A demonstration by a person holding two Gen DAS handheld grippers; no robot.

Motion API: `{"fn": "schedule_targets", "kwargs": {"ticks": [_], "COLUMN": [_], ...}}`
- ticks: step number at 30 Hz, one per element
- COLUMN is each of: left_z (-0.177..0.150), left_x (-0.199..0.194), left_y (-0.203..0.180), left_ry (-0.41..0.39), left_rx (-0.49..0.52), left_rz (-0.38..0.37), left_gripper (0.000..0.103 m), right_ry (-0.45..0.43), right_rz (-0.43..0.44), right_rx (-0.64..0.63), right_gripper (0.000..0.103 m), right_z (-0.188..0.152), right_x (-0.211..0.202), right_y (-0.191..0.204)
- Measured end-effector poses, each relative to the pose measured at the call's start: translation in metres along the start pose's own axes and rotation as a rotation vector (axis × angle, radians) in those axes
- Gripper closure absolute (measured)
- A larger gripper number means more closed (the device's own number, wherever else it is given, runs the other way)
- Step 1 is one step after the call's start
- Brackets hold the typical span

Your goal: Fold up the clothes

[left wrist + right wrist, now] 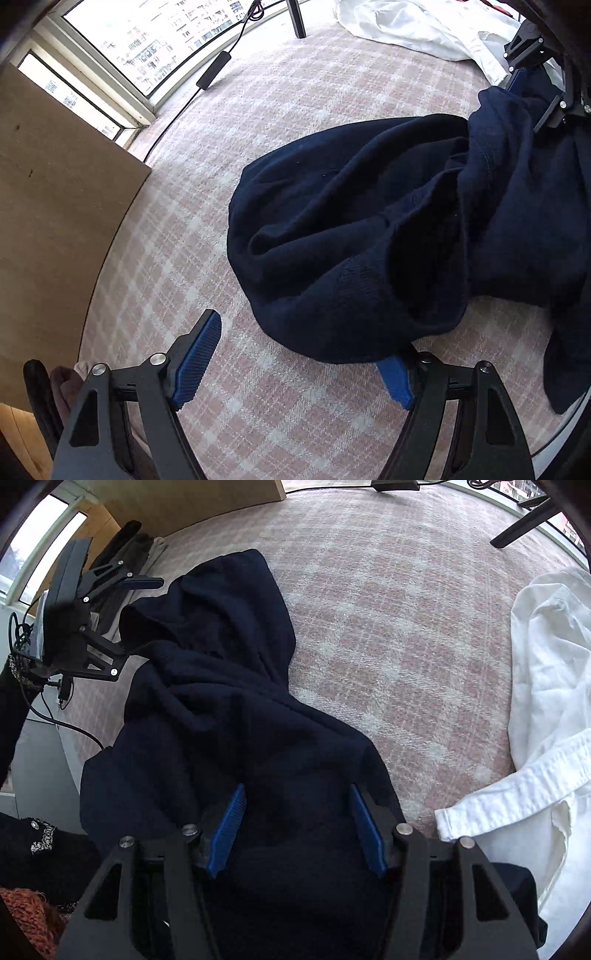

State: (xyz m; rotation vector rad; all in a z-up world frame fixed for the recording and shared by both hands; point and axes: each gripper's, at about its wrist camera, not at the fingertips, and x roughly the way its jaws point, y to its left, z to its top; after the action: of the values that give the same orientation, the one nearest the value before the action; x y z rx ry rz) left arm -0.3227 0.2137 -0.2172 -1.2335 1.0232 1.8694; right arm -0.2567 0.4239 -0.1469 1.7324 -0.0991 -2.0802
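Navy garment [351, 236] lay bunched on the bed [258, 155], which had a pink-and-white plaid cover, flat and woven-looking. Garment was a soft, heavy knit, deep folds, rounded lump at the window end, rest trailing toward the right side of the left wrist view.

Left claw [303, 354] was wide open, holding nothing. Its left blue ribbed pad [197, 358] hung clear over bare plaid; the right pad [395, 380] sat at the garment's near hem, tip tucked under the cloth edge. Cannot tell if it touched.

Right claw [295, 830] was also spread wide, both blue pads over the navy fabric with cloth bulging between the fingers, not pinched. In the left view only its linkage showed at the far garment end.

Open room: a wide band of bare plaid ran from the garment to the window [155, 40] and between the garment and the white garment [546, 709]. White one was crisp, thin cloth with a stitched hem band, crumpled along the right edge, near the navy one but apart from it.

Limits: brown board [55, 221] along the bed's left edge; black cable with an inline box [214, 74] along the window side; dark furniture leg [297, 18] at the far edge. Orange knit [29, 915] and a dark trimmed sleeve [33, 842] sat at the near-left corner.
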Motion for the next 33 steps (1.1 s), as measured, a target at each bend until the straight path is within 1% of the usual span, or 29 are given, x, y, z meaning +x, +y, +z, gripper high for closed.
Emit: {"fn": "schedule_targets", "kwargs": {"ticks": [1,2,3,5,6,9,10,11,12,13,14,16,19,21,22,23,24,25,26,27,28,29,30,31,32,33], "left_z": [0.005,0.006,0.007,0.008,0.008,0.005,0.003,0.001,0.000,-0.001,-0.002,-0.003,-0.004,-0.004,-0.005,-0.006,-0.007,-0.009,-0.009,-0.008,-0.005,-0.001,0.004,0.009,0.014,0.018], "left_x": [0.000,-0.007,-0.016,-0.033,-0.042,-0.078,-0.086,-0.093,-0.095,-0.097,-0.099,-0.094,-0.079,-0.070,-0.065,-0.061,-0.056,-0.051,-0.045,-0.040,-0.034,-0.028,-0.023,-0.017,-0.016,-0.017], "left_y": [-0.002,0.002,0.007,0.017,0.022,0.034,0.036,0.037,0.034,0.030,0.026,0.017,0.010,0.010,0.011,0.011,0.011,0.011,0.013,0.015,0.018,0.021,0.022,0.023,0.022,0.021], "left_ry": [-0.007,-0.028,-0.053,-0.103,-0.128,-0.199,-0.212,-0.221,-0.220,-0.216,-0.211,-0.189,-0.151,-0.136,-0.139,-0.146,-0.152,-0.159,-0.165,-0.170,-0.167,-0.161,-0.150,-0.138,-0.135,-0.136], "left_rx": [0.003,-0.018,-0.049,-0.111,-0.142,-0.154,-0.152,-0.148,-0.139,-0.128,-0.117,-0.078,-0.064,-0.067,-0.052,-0.032,-0.012,0.008,0.020,0.030,0.026,0.017,0.008,-0.002,-0.006,-0.009], "left_rz": [-0.024,-0.049,-0.075,-0.127,-0.153,-0.132,-0.120,-0.108,-0.103,-0.100,-0.098,-0.073,-0.092,-0.099,-0.087,-0.071,-0.054,-0.038,-0.024,-0.012,-0.028,-0.055,-0.082,-0.109,-0.109,-0.098], "left_gripper": [0.061,0.086,0.095,0.095,0.095,0.095,0.095,0.095,0.095,0.095,0.095,0.095,0.095,0.091,0.087,0.080,0.076,0.068,0.063,0.062,0.062,0.063,0.065,0.087,0.098,0.098], "right_ry": [-0.022,-0.044,-0.070,-0.131,-0.116,-0.072,-0.057,-0.042,-0.027,-0.012,0.003,0.033,0.078,0.108,0.123,0.120,0.085,0.075,0.064,0.052,0.041,0.028,0.008,-0.013,-0.033,-0.060], "right_rz": [0.015,0.029,0.036,0.029,0.024,0.007,0.002,-0.004,-0.010,-0.015,-0.021,-0.032,-0.049,-0.060,-0.065,-0.067,-0.055,-0.039,-0.034,-0.029,-0.029,-0.035,-0.033,-0.030,-0.028,-0.035], "right_rx": [0.011,0.021,0.031,0.041,0.033,0.009,0.001,-0.007,-0.015,-0.023,-0.031,-0.046,-0.070,-0.086,-0.094,-0.107,-0.130,-0.142,-0.141,-0.140,-0.139,-0.133,-0.121,-0.109,-0.097,-0.088], "right_gripper": [0.088,0.093,0.097,0.099,0.100,0.100,0.098,0.084,0.054,0.041,0.035,0.035,0.035,0.035,0.035,0.036,0.043,0.065,0.080,0.083,0.086,0.091,0.092,0.094,0.095,0.096], "right_z": [-0.004,-0.008,-0.012,-0.019,-0.017,-0.012,-0.010,-0.008,-0.006,-0.004,-0.003,0.001,0.006,0.010,0.012,0.012,0.009,0.005,0.001,-0.002,-0.006,-0.010,-0.014,-0.018,-0.021,-0.025], "right_x": [-0.006,-0.013,-0.022,-0.044,-0.040,-0.027,-0.023,-0.018,-0.014,-0.010,-0.005,0.003,0.016,0.025,0.029,0.030,0.024,0.018,0.009,0.001,-0.008,-0.017,-0.027,-0.038,-0.048,-0.062], "right_y": [0.000,-0.001,-0.001,0.001,0.000,-0.003,-0.004,-0.005,-0.006,-0.007,-0.008,-0.010,-0.013,-0.015,-0.017,-0.017,-0.014,-0.012,-0.009,-0.007,-0.005,-0.002,-0.001,0.001,0.003,0.006]}}
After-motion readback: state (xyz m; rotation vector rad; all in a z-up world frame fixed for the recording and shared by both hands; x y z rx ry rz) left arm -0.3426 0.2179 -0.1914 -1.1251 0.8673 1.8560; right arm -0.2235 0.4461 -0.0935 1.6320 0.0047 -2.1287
